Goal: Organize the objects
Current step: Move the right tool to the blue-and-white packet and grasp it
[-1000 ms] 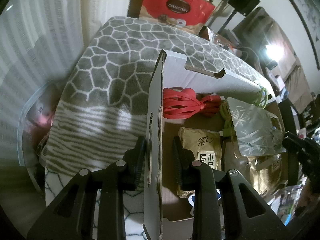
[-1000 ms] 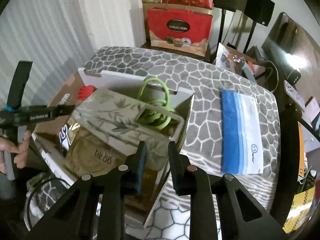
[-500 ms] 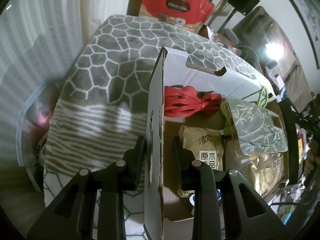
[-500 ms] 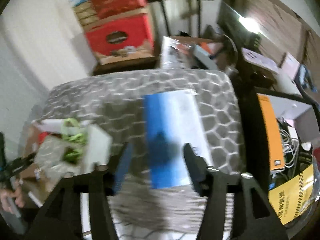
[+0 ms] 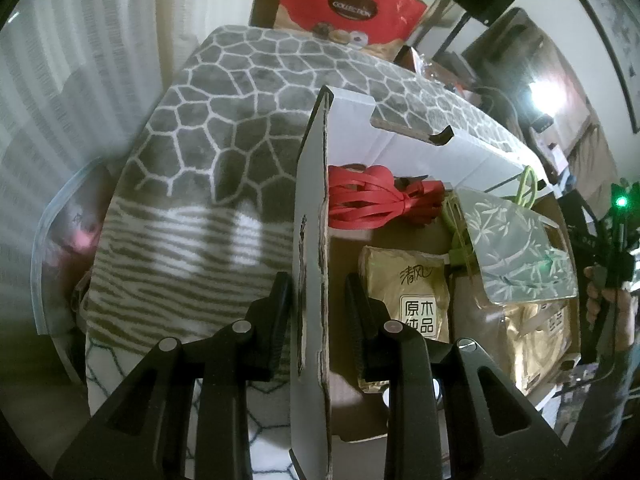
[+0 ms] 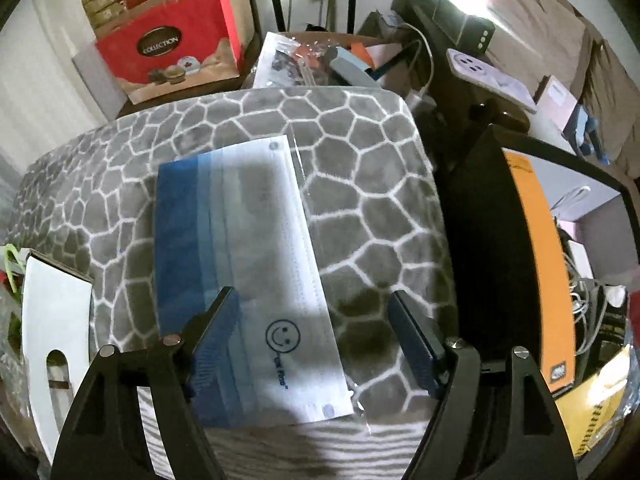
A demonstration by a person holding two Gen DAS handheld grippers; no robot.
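- The left gripper [image 5: 316, 292] straddles the upright white wall of the box [image 5: 310, 240], one finger outside and one inside; the jaws stand narrow around the cardboard, though whether the pads press it I cannot tell.
- The box sits on a grey blanket [image 5: 224, 120] with a white cell pattern.
- Inside the box lie a red strap bundle [image 5: 368, 204] at the far end, a gold pack [image 5: 408, 292] with printed characters nearer the fingers, and a silvery leaf-print bag [image 5: 516, 248] to the right with green cord [image 5: 460, 236] beside it.
- The right gripper [image 6: 312, 332] hangs over the blanket with its jaws spread wide, holding nothing.
- A clear bag of masks [image 6: 244, 264], blue along the left and white on the right with a smiley face, lies flat on the blanket between and beyond the two fingers.
- The box corner [image 6: 52, 320] shows at the left edge of the right view, just beside the mask bag.
- A red carton [image 6: 168, 44] stands beyond the blanket.
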